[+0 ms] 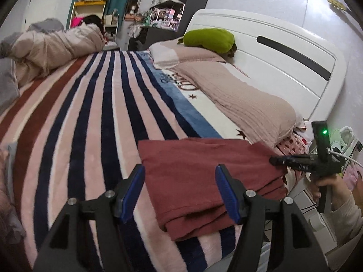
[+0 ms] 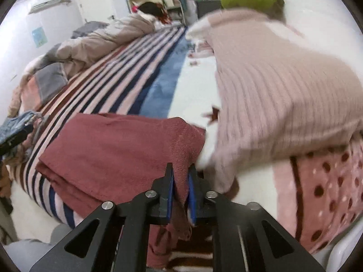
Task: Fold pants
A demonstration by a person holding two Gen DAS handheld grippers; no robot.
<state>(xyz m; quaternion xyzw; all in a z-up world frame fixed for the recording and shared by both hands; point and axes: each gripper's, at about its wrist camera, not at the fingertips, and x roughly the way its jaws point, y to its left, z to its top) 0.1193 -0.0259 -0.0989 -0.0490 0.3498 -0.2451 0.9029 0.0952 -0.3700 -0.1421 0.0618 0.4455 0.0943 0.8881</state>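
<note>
The dark red pants lie folded in a thick stack on the striped blanket at the near edge of the bed; they also show in the right wrist view. My left gripper is open and empty, hovering just above the near left part of the stack. My right gripper is shut on the right end of the pants, with red cloth pinched between the blue pads. In the left wrist view the right gripper touches the stack's right edge.
A beige ribbed pillow lies right of the pants against the white headboard, with a green cushion at its far end. A bunched beige quilt lies at the far left. A polka-dot cloth hangs at the bed's right edge.
</note>
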